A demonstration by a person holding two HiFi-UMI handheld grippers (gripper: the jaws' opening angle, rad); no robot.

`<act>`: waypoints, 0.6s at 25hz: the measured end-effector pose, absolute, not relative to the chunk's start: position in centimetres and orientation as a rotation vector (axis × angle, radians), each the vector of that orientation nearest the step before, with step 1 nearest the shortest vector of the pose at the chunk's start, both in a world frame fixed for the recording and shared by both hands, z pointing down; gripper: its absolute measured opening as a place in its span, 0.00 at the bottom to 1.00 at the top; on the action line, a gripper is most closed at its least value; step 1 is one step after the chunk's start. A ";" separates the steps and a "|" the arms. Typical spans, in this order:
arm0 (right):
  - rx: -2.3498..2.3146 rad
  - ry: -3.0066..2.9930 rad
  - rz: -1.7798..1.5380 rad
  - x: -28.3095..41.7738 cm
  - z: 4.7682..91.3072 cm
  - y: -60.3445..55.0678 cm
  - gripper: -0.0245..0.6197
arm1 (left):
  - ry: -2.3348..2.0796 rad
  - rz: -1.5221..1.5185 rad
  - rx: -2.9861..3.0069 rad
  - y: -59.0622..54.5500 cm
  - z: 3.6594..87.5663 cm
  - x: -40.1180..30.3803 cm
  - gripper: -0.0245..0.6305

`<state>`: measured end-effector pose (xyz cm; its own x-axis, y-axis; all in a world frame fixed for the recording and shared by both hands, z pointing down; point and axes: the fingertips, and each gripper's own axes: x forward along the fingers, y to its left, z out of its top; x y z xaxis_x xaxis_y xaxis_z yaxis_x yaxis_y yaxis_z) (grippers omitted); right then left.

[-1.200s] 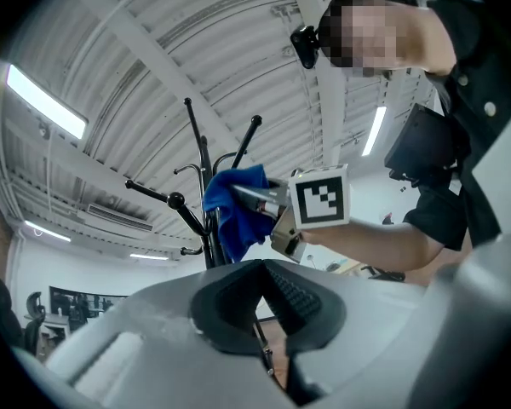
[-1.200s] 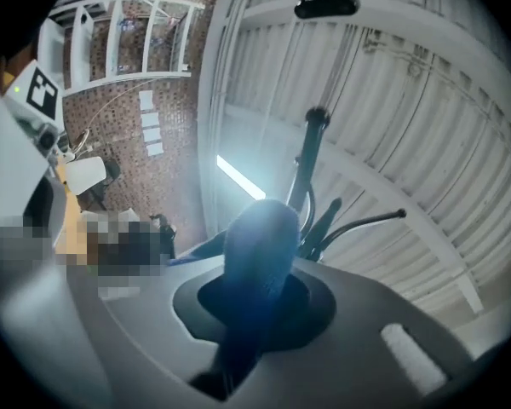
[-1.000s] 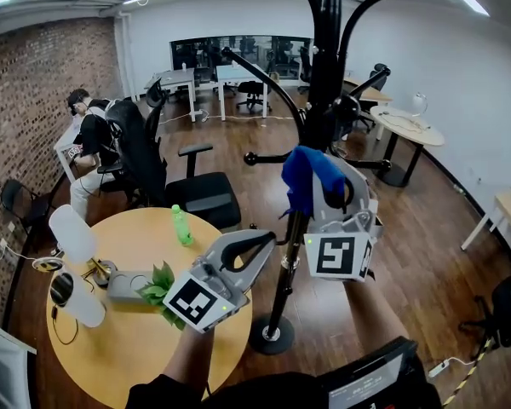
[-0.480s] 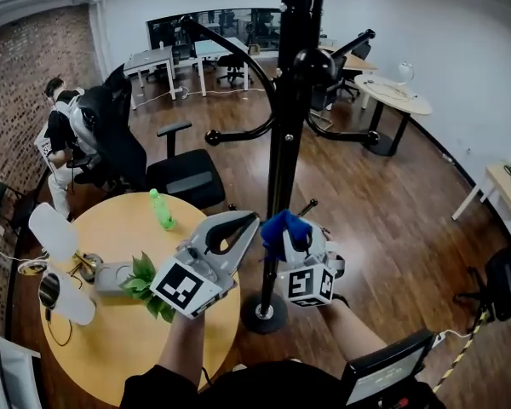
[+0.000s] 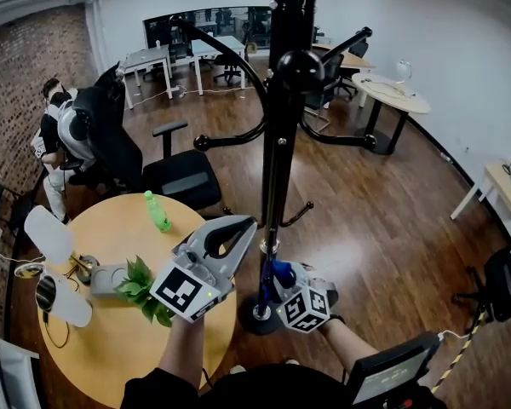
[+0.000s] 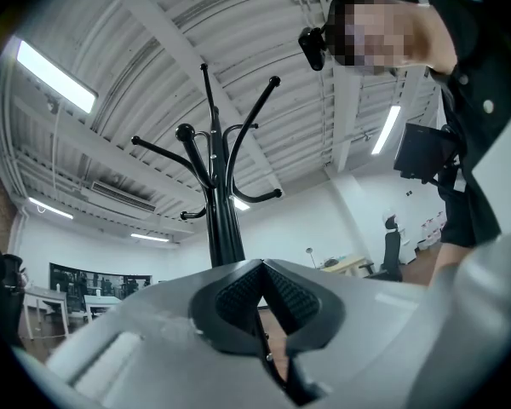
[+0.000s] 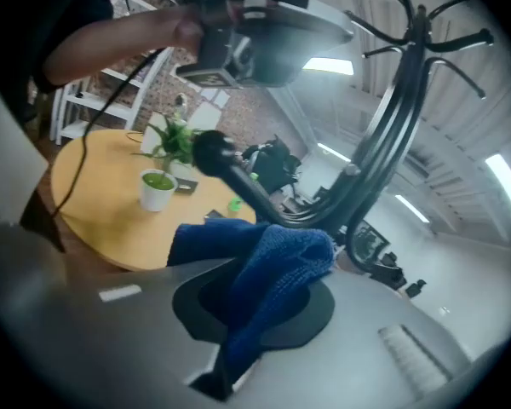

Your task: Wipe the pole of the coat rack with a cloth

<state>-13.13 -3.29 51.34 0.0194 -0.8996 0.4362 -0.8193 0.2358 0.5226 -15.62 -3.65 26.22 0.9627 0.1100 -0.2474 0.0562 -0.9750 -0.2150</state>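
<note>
Between the right gripper's [image 5: 283, 281] jaws sits a blue cloth [image 5: 278, 273], pinched in a bunch; the right gripper view shows it bulging past the jaw tips and trailing back down the slot [image 7: 268, 267]; jaws clamped on it, not spread.
Just ahead of those jaws is the black pole [image 5: 276, 169] of the coat rack, low down, near the round base [image 5: 249, 317]; the cloth looks pressed against the pole, though exact contact is hard to tell.
Left gripper [image 5: 238, 228] is off to the left of the pole, above the round table [image 5: 111, 356]; its jaws are pressed together on nothing, with the pole [image 6: 222, 228] beyond the tips.

Handling, as a judgement: the cloth is soft, light and limp and will fold and slide in the grip; best held by a thick bunch with a wad sticking out past the tips, as now, so the fabric and not the jaw meets the pole.
The pole is stiff, slim and smooth and likely slippery; the rack may rock if shoved sideways, so wipe along its length with light pressure; the free left gripper could steady the pole higher up.
</note>
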 end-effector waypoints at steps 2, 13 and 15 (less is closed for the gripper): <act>1.562 -1.857 -0.156 -15.1 50.6 -1.8 0.07 | -0.107 0.375 -2.911 -4.0 26.3 -15.7 0.04; 1.660 -1.931 -0.356 -15.8 41.6 -1.7 0.07 | -0.026 0.289 -2.889 -6.0 26.9 -16.6 0.04; 1.647 -1.942 -0.326 -15.6 42.6 -2.9 0.07 | -0.027 0.287 -2.888 -6.0 27.0 -16.6 0.04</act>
<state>-15.59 -2.87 42.62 -0.0820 -0.9618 0.2611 -0.8236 0.2130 0.5256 -16.55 -5.98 27.01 0.9806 0.0420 -0.1916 -0.0050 -0.9712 -0.2381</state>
